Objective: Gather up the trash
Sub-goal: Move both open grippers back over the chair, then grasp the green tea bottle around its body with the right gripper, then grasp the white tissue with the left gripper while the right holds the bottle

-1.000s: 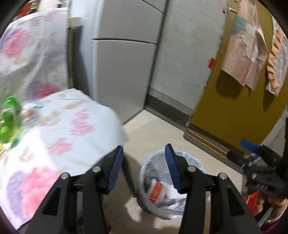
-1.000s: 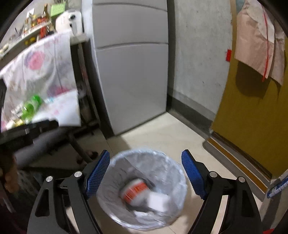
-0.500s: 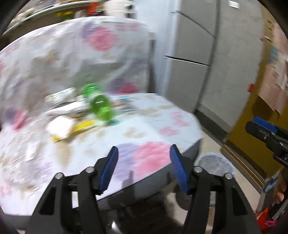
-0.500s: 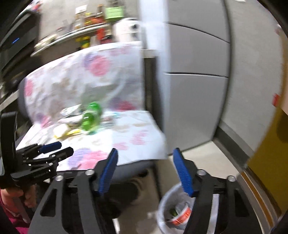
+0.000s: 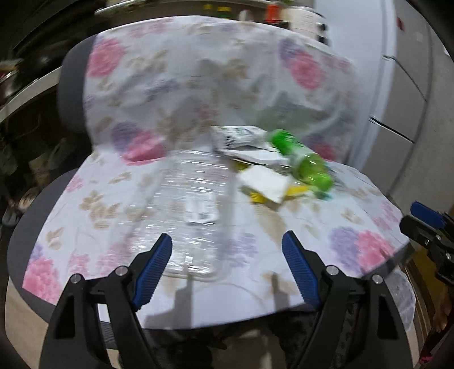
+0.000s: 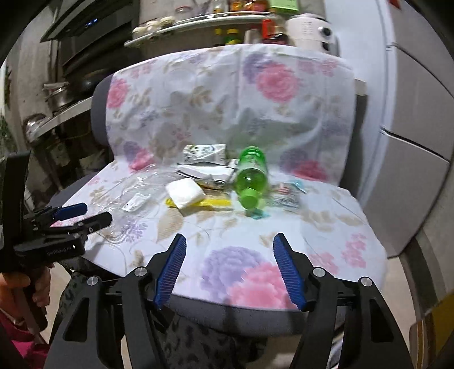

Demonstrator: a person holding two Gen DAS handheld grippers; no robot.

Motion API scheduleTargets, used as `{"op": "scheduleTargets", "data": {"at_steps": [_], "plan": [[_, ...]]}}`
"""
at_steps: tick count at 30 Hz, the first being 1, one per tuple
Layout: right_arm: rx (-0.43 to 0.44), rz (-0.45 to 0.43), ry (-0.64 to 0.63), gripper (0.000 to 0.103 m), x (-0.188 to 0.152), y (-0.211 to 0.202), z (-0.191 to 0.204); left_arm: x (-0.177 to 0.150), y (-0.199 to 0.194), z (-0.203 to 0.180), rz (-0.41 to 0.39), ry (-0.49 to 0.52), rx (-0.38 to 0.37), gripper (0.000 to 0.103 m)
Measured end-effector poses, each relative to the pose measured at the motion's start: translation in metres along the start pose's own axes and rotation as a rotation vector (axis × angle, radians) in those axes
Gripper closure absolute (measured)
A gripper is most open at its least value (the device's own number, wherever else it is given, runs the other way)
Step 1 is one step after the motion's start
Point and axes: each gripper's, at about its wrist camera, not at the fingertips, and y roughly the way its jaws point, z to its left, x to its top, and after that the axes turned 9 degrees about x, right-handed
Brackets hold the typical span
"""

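Note:
Trash lies on a chair seat under a floral cloth (image 6: pixel 326 227): a green bottle (image 6: pixel 252 173) (image 5: pixel 306 164) on its side, a white folded pad (image 6: pixel 184 193) (image 5: pixel 264 181) on a yellow strip (image 6: pixel 212 203), a small carton (image 6: pixel 203 153) and a clear plastic pack (image 5: pixel 193 198) (image 6: pixel 133 193). My left gripper (image 5: pixel 227 238) hovers over the seat's front, before the clear pack, its jaws opening with nothing between them. My right gripper (image 6: pixel 230 238) is at the front edge, short of the bottle, jaws opening and empty.
A grey fridge (image 6: pixel 411 113) stands right of the chair. Behind it, shelves (image 6: pixel 198 17) hold jars, pots and a white appliance (image 6: pixel 309 28). A hand (image 6: pixel 17 286) holds the left gripper's handle. A bin liner's edge (image 5: pixel 403 289) shows past the seat's right corner.
Both views have swung from the lined bin on the floor over to the chair seat. The left jaws stand wider than before. The right jaws are narrower than a second ago.

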Motion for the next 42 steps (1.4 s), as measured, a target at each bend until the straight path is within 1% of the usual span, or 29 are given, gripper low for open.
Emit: {"op": "scheduleTargets", "data": {"at_steps": [6,11,14,17,18,21,24,26,29,30,31,32,35,38,40,42], "plan": [[-0.014,0.016,0.01,0.038,0.018,0.031,-0.014,0.011,0.016,0.016,0.006,-0.032,0.029,0.025],[-0.047,0.03,0.012,0.038,0.039,0.067,-0.032,0.026,0.036,0.012,0.016,-0.033,0.038,0.025],[-0.073,0.031,0.004,0.038,0.055,0.095,-0.041,0.039,0.045,0.008,0.006,-0.036,0.035,0.025],[-0.095,0.037,0.006,0.032,0.07,0.124,-0.052,0.056,0.057,0.001,-0.009,-0.042,0.036,0.025],[-0.094,0.048,0.019,0.029,0.074,0.136,-0.057,0.06,0.061,-0.001,-0.009,-0.042,0.035,0.025],[-0.097,0.093,0.062,0.029,0.082,0.167,-0.071,0.069,0.072,-0.008,-0.003,-0.046,0.028,0.025],[-0.103,0.146,0.087,0.027,0.082,0.193,-0.079,0.07,0.081,-0.014,0.007,-0.041,0.018,0.025],[-0.101,0.177,0.107,0.027,0.081,0.206,-0.085,0.068,0.084,-0.016,0.017,-0.037,0.007,0.025],[-0.096,0.196,0.144,0.027,0.081,0.218,-0.092,0.064,0.088,-0.017,0.033,-0.036,0.007,0.025],[-0.092,0.202,0.154,0.031,0.082,0.22,-0.094,0.062,0.088,-0.016,0.037,-0.041,0.005,0.025],[-0.082,0.206,0.167,0.038,0.082,0.221,-0.095,0.061,0.087,-0.015,0.04,-0.044,0.005,0.025],[-0.084,0.203,0.172,0.037,0.083,0.219,-0.095,0.06,0.086,-0.014,0.043,-0.045,0.006,0.025],[-0.104,0.162,0.136,0.038,0.085,0.2,-0.087,0.057,0.078,-0.013,0.04,-0.043,0.011,0.025],[-0.099,0.12,0.12,0.038,0.08,0.164,-0.079,0.053,0.069,-0.013,0.038,-0.038,0.001,0.025],[-0.118,0.107,0.111,0.038,0.068,0.134,-0.075,0.048,0.063,-0.015,0.04,-0.031,-0.014,0.025],[-0.141,0.113,0.118,0.038,0.052,0.108,-0.073,0.042,0.057,-0.019,0.046,-0.022,-0.029,0.025]]}}
